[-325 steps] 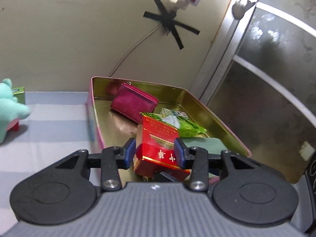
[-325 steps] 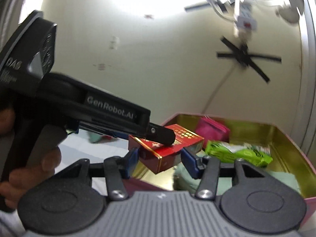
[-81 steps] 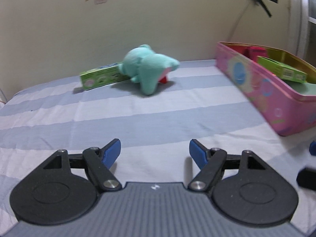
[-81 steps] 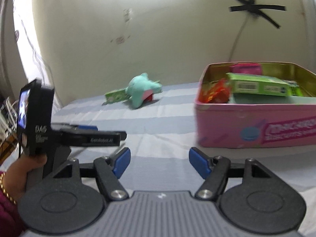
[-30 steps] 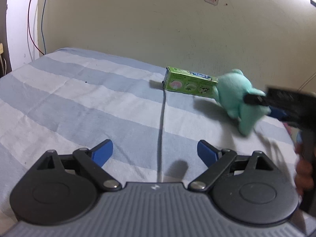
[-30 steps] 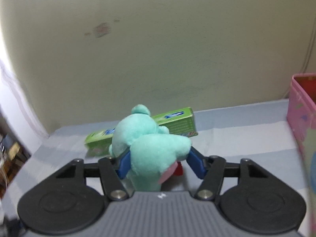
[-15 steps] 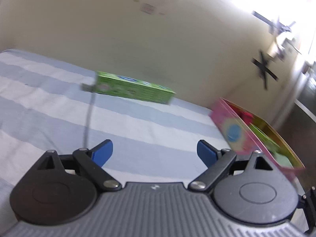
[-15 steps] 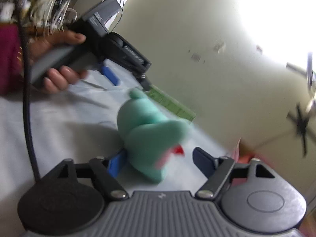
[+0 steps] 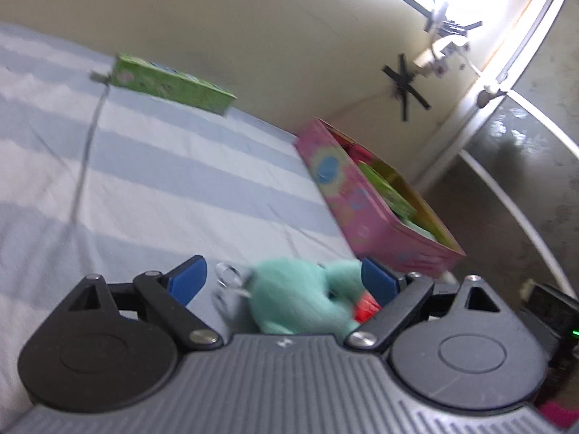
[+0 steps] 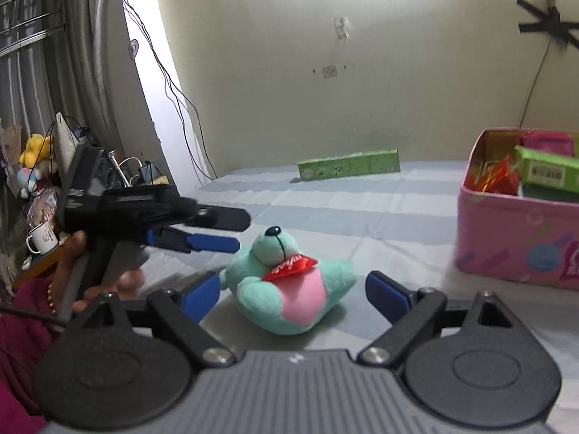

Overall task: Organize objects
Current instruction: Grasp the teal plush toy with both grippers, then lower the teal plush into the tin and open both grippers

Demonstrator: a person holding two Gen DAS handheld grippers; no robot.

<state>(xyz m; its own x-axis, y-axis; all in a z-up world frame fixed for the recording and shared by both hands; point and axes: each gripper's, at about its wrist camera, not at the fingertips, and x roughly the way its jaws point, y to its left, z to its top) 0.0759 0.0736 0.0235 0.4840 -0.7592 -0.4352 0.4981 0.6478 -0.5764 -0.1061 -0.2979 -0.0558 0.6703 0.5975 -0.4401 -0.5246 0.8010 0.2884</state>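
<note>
A second ago the right gripper [image 10: 292,292] was clamped on the small mint-green plush bear with a pink belly and red heart [image 10: 289,289]; now its jaws are opening, blue pads clear of the toy on both sides. The bear lies on its back on the blue-and-white striped bedsheet [image 10: 362,224], between those pads but touching neither — let go near the front of the bed, well away from the wall where it lay beside the long green cardboard box [image 10: 349,164]. That box is alone by the wall now.

The left gripper [image 9: 284,276] has swung round from the empty stretch of sheet to face the bear, which shows blurred between its widely spread fingers; the pads do not press on it. In the right wrist view this gripper hangs just left of the toy, held in a person's hand [image 10: 108,271].

The pink rectangular tin with a gold inside [image 10: 521,242] stands to the right, apart from the bear, holding a green carton [image 10: 546,173], a red wrapper and a magenta pouch. Nothing lies between bear and tin — only bare sheet.
</note>
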